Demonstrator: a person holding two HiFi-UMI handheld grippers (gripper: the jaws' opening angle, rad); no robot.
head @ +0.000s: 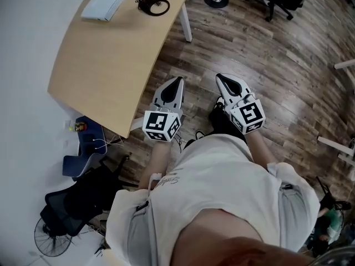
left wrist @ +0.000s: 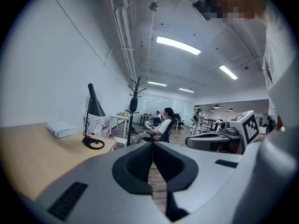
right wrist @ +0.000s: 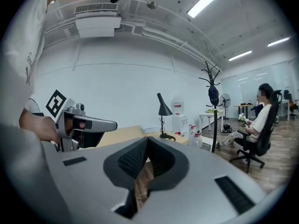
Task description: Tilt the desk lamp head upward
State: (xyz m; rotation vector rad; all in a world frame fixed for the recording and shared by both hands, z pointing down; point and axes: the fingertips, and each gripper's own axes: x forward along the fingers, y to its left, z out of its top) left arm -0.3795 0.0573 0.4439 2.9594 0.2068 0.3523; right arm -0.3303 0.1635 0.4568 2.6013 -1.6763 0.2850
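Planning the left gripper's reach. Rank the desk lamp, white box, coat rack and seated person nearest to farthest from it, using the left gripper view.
1. Desk lamp and white box, at the desk's far end, left: too close to call.
2. Coat rack, standing just past the desk, centre.
3. Seated person, farther back, right of the rack.

No legible txt, nos. or brand names anywhere.

- Cursive print on the person's white shirt, near left in head view: too small and blurred to read.
- Red label on water jug, far in right gripper view: just a red patch, letters can't be made out.
- Cube on left gripper and cube on right gripper: b/w square marker patterns only, not chars.
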